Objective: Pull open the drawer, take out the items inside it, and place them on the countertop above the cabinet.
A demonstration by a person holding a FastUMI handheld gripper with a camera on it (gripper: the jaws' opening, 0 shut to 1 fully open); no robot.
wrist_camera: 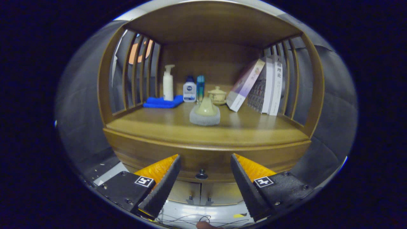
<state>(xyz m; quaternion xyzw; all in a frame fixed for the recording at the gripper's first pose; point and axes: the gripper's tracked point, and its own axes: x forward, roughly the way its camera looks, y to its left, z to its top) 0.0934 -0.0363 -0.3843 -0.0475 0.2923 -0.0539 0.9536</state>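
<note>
- Wooden cabinet (206, 140) with slatted sides fills the booth; grey padded wall around it.
- Tabletop (165, 127) above the drawer carries: blue cloth (162, 102) at back left, white pump bottle (168, 83) standing on it, small white bottle (189, 90), teal bottle (200, 88) beside that, lidded cup (217, 94) to the right.
- Grey scrub pad with beige top (205, 113) sits mid-tabletop, in front of the bottles.
- Books (268, 86) stand at back right, one book (244, 85) leaning against them.
- Drawer (206, 160) under the tabletop looks closed; knob (201, 174) centred on its front.
- Claw (205, 165) spread wide, holding nothing; knob lies between the fingers, untouched.
- Two lower door knobs (199, 200) below the drawer.
- White floor with thin cables (190, 218) under the claw.
</note>
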